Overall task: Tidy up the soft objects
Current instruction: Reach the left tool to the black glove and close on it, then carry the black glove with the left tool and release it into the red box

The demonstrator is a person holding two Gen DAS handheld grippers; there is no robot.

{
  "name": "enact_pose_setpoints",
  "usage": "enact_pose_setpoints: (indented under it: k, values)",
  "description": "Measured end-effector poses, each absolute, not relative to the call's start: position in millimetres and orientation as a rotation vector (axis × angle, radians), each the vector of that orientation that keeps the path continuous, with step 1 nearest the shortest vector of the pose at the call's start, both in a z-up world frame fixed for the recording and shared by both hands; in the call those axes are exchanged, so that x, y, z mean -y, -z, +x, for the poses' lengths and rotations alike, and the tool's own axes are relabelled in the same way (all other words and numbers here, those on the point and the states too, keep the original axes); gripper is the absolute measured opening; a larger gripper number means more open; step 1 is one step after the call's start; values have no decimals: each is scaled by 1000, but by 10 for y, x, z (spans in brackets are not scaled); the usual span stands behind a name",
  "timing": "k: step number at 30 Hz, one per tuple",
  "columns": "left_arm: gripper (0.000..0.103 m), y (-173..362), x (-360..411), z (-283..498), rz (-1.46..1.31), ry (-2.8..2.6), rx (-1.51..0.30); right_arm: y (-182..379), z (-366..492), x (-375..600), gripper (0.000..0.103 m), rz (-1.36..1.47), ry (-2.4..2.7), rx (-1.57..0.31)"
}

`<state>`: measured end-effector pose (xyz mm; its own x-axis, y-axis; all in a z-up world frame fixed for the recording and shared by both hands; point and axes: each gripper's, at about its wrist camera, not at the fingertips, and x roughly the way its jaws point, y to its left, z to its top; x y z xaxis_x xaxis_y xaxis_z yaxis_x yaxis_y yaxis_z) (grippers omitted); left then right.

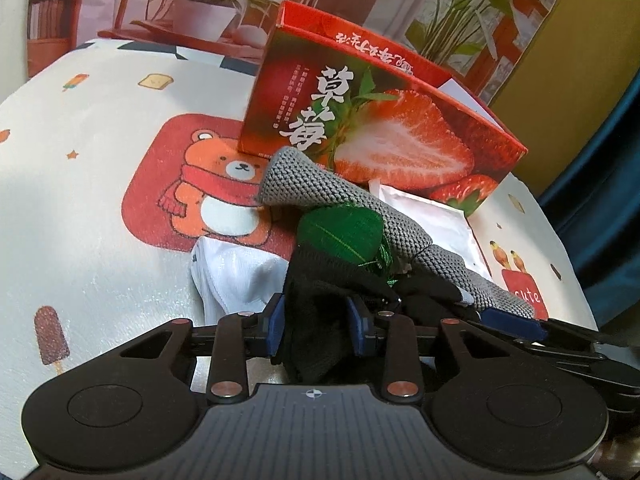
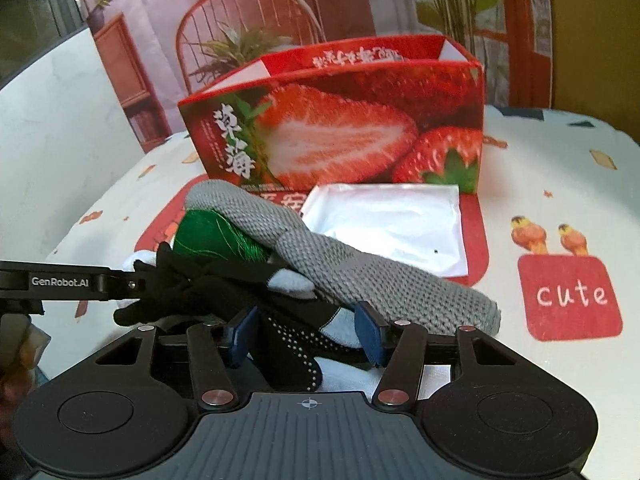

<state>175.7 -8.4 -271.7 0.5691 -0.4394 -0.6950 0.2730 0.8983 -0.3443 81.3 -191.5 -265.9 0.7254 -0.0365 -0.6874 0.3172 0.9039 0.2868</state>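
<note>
A pile of soft things lies on the table in front of a red strawberry box (image 1: 372, 136) (image 2: 340, 136). A grey knitted cloth (image 1: 320, 192) (image 2: 360, 264) drapes over a green tassel (image 1: 340, 236) (image 2: 208, 236). A black fabric piece (image 1: 316, 320) (image 2: 188, 288) is between the blue pads of my left gripper (image 1: 318, 326), which is shut on it. A black sock with white grip dots (image 2: 296, 340) lies between the pads of my right gripper (image 2: 306, 334), whose jaws stand wider; their hold is unclear. A white garment (image 1: 236, 276) lies under the pile.
A white flat packet (image 1: 432, 216) (image 2: 388, 228) lies by the box's front. The tablecloth (image 1: 100, 160) (image 2: 560, 200) has cartoon prints. The left gripper's arm (image 2: 64, 282) shows at the right wrist view's left. A printed backdrop stands behind the table.
</note>
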Motion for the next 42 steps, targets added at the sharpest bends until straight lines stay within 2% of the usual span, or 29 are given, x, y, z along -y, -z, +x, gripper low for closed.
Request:
enact_pose_setpoints:
  k: [10, 17, 21, 23, 42]
  values:
    - [34, 2725, 128, 1740, -174, 453, -865, 2790, 833, 1947, 50, 447, 201, -741]
    - [28, 2704, 127, 1740, -162, 469, -864, 2784, 844, 1907, 25, 450, 166, -738]
    - [17, 2656, 119, 1717, -159, 476, -848, 2764, 830, 1918, 14, 462, 154, -726]
    - [13, 2613, 104, 1698, -159, 480, -832, 2748, 810, 1926, 13, 467, 155, -714]
    - [13, 1815, 179, 1680, -104, 539, -573, 2179, 787, 2094, 12, 468, 162, -477]
